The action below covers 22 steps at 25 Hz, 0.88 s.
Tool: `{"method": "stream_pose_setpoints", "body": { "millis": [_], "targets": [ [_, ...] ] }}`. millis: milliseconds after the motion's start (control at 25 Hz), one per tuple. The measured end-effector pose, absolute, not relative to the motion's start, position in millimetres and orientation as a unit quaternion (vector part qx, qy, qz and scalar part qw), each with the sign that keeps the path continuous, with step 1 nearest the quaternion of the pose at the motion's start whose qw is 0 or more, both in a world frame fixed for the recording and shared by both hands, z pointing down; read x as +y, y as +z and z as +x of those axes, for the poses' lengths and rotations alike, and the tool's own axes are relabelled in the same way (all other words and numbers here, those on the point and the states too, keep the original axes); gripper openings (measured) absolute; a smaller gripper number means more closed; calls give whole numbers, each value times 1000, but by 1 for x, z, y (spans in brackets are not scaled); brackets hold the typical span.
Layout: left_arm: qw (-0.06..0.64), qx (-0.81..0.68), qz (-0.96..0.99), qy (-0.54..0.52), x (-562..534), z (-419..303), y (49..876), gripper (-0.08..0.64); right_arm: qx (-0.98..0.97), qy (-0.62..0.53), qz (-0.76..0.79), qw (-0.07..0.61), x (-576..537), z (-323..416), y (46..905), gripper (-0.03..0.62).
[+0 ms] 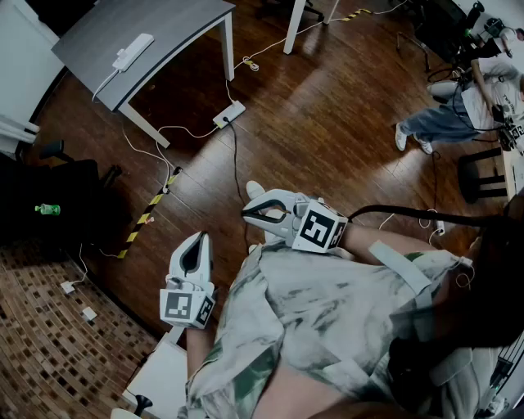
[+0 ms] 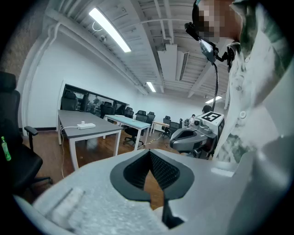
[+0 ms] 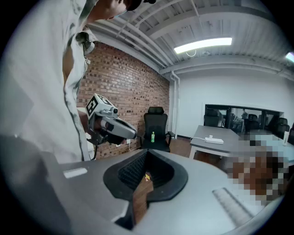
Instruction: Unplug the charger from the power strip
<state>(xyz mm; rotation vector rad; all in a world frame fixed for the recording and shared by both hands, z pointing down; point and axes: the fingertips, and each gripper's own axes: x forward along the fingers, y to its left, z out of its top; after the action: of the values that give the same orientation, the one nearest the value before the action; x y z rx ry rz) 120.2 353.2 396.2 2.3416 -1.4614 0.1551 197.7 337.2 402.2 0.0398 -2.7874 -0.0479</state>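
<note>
A white power strip (image 1: 131, 51) lies on the grey table (image 1: 164, 24) at the far left, its white cord hanging over the edge. The left gripper view shows the strip (image 2: 86, 125) with a small plug standing on it, and in the right gripper view the strip (image 3: 214, 140) is far off. Both grippers are held close to my body, well away from the table. My left gripper (image 1: 199, 237) is shut and empty, its jaws (image 2: 149, 153) meeting. My right gripper (image 1: 246, 214) points left and is also shut, with nothing between its pads (image 3: 147, 155).
A second white power strip (image 1: 229, 114) lies on the wood floor beside the table leg, with cables running from it. A black chair (image 1: 65, 192) carrying a green bottle (image 1: 47, 209) stands at the left. Yellow-black tape (image 1: 147, 214) marks the floor. A seated person (image 1: 458, 114) is far right.
</note>
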Motion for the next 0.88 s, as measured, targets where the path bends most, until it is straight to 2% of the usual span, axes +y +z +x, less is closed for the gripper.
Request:
{"method": "stream_pose_setpoints", "body": {
  "millis": [400, 600, 880],
  "targets": [
    [157, -553, 816, 63, 199, 112, 372, 2, -988, -24, -30, 147, 187, 182, 397, 6],
    [100, -594, 794, 82, 141, 78, 341, 2, -989, -49, -43, 133, 111, 172, 383, 6],
    [135, -635, 754, 97, 95, 30, 372, 3, -987, -8, -33, 160, 29, 141, 419, 6]
  ]
}}
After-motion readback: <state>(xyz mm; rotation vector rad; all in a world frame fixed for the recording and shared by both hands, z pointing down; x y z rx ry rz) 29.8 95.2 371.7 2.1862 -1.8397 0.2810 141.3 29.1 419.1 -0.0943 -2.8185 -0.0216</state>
